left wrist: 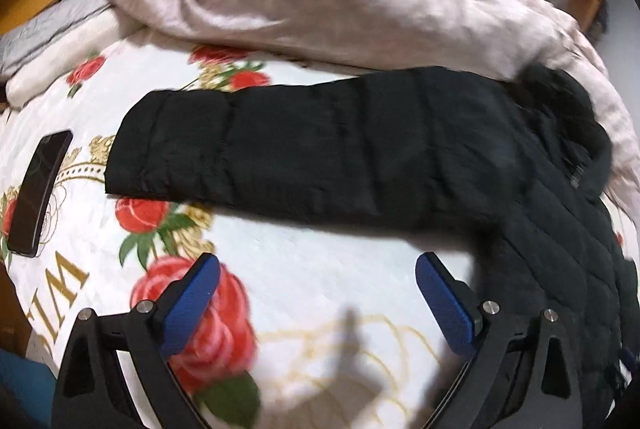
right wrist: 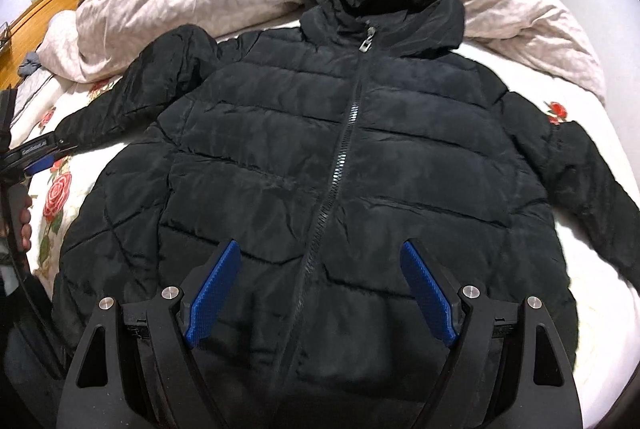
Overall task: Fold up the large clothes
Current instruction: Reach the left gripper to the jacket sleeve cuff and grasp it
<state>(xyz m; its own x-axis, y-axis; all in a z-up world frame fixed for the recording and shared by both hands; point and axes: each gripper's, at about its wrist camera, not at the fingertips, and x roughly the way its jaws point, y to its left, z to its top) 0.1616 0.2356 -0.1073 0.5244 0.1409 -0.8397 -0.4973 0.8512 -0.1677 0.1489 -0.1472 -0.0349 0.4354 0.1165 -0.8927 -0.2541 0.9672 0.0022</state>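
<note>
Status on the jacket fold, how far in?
Done: black jacket lies flat, zipped, front up on the floral bedspread, sleeves spread. In hand: nothing; left gripper open near the sleeve, right gripper open over the hem. Left: every fold.
</note>
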